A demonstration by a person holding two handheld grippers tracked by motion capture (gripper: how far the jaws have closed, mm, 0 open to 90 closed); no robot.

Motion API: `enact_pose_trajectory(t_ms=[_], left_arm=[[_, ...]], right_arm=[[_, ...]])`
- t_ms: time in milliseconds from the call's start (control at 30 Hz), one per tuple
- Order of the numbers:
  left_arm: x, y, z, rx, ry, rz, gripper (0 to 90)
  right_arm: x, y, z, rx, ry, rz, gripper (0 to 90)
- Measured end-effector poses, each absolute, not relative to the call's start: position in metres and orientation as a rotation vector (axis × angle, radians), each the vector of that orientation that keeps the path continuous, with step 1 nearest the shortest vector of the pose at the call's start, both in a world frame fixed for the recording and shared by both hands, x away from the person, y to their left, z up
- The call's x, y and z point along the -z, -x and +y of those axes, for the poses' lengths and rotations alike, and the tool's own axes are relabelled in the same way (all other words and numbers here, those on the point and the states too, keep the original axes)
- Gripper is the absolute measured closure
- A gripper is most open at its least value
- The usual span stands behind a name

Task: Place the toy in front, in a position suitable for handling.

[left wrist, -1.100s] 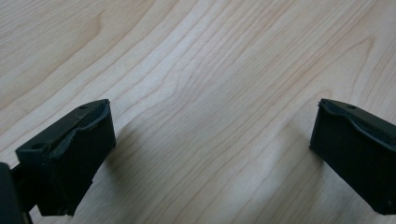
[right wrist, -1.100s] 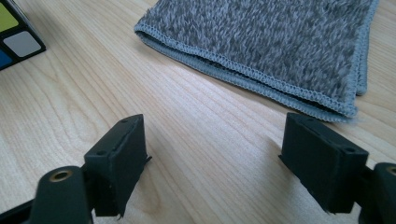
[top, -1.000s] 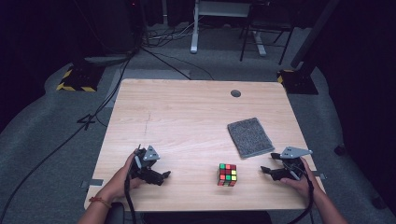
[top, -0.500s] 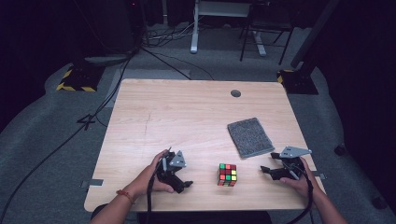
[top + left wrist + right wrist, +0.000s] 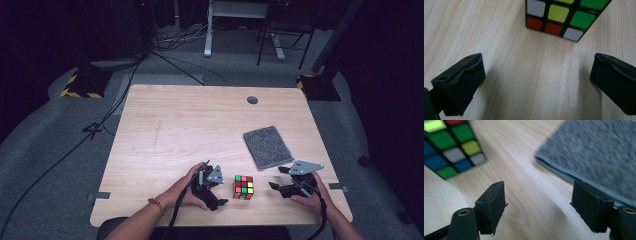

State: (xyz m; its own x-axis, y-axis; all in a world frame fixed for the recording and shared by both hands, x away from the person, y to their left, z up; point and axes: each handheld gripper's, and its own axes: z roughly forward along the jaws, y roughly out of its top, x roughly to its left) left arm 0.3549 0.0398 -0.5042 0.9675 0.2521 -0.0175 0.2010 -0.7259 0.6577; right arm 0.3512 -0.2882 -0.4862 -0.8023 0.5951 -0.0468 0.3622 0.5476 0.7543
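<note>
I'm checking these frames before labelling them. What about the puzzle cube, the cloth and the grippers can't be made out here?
- Multicoloured puzzle cube: the left gripper view's top edge cuts off its upper rows; in the high view its far faces are hidden.
- Grey felt cloth: blurred in the right gripper view and cropped at the top and right edges.
- Left gripper: in the high view its jaws are too small to judge.
- Right gripper: likewise.
</note>
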Motion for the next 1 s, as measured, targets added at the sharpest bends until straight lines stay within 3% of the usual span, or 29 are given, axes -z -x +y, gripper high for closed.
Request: enact_pose_trajectory(t_ms=[1000], left_arm=[[0.503, -0.36, 0.012, -0.08, -2.411, 0.256, 1.5]], right_arm=[[0.483, -0.349, -0.219, -1.113, -0.63, 2.535, 31.2]])
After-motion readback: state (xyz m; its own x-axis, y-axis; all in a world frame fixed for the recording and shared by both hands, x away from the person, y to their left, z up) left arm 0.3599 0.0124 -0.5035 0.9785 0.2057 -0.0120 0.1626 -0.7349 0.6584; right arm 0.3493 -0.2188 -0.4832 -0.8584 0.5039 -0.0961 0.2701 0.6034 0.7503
